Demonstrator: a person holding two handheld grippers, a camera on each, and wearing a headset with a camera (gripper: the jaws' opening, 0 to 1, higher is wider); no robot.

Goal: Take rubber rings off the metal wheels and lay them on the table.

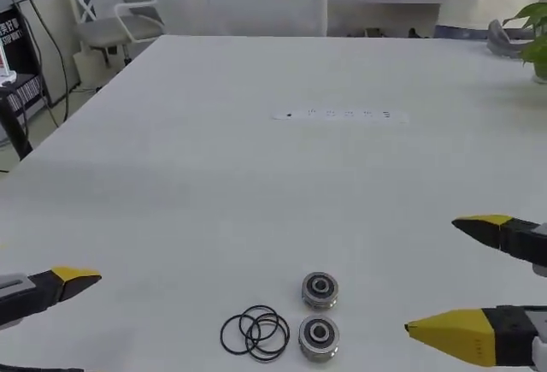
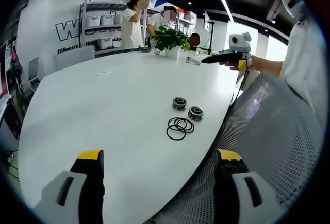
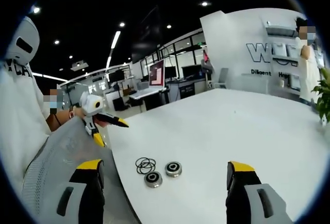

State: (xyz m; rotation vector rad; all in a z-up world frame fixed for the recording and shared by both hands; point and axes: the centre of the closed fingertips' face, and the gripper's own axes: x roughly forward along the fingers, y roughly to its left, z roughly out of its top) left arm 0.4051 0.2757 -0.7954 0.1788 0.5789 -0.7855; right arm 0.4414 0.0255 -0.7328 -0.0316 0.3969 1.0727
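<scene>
In the head view, two metal wheels (image 1: 320,290) sit close together by the table's (image 1: 256,175) near edge. A loose tangle of rubber rings (image 1: 256,333) lies flat just beside the nearer wheel, apparently pulled off and laid down. The left gripper (image 1: 75,325) and right gripper (image 1: 432,275) hang well apart on either side. In the left gripper view, its jaws gape, released and empty, aimed at the rings. The right gripper view shows the same, likely backed off because the work is done. Whether any ring remains on a wheel is too small to tell.
</scene>
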